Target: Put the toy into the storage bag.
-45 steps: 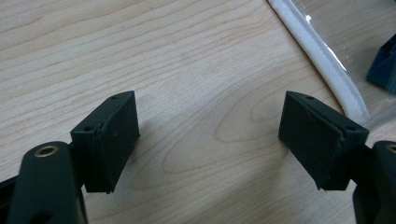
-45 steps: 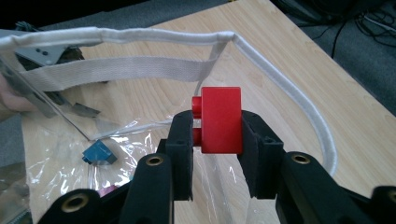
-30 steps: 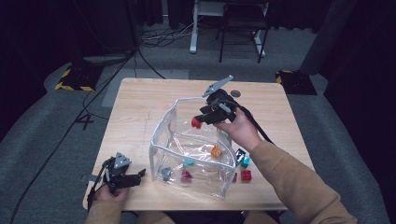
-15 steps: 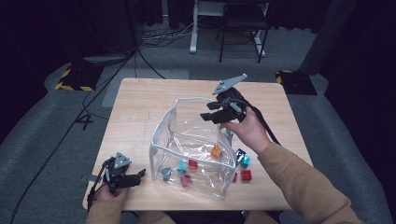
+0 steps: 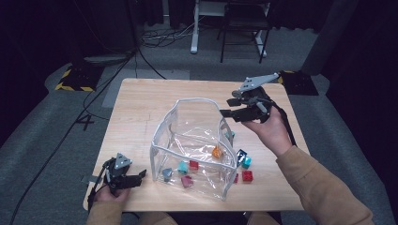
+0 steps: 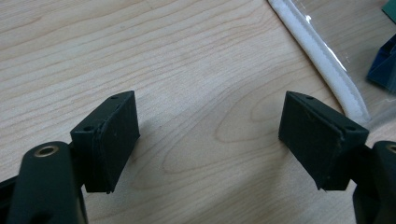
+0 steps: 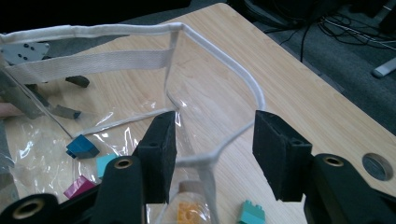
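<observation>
While our right claw hovers part-open and apparently empty at upper right, the clear bag stands mid-bench for loading bricks; our left claw, lower left, rests open.

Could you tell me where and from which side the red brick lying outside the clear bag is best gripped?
Probably by its two flat side walls, coming straight down from above. The red brick lies flat on the table, studs up, close beside the clear bag, so a sideways approach would likely snag the bag wall.
</observation>
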{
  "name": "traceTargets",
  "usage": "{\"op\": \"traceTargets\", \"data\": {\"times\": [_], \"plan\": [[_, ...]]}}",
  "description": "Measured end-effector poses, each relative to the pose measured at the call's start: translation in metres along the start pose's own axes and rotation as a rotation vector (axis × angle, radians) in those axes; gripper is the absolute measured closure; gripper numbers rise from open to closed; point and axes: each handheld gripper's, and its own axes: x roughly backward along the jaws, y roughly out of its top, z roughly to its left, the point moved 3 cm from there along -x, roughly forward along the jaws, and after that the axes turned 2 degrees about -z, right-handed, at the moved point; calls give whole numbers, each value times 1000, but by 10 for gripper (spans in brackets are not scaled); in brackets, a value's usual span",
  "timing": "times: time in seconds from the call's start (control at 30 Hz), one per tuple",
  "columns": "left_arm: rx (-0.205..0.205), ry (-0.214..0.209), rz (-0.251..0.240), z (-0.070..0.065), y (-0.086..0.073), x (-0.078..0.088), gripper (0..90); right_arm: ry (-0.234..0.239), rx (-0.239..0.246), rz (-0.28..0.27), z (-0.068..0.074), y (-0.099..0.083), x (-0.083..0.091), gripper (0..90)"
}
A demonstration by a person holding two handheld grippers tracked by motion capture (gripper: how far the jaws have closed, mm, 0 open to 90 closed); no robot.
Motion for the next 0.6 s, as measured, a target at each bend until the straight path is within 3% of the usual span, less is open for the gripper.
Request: {"op": "traceTargets", "data": {"times": [0.3,0.6], "plan": [[0,0,0,0,0,0,205,-46,-44,-5,-21,-20,15,472],[0,0,0,0,0,0,205,-69,-110,41,-42,-51,1,438]]}}
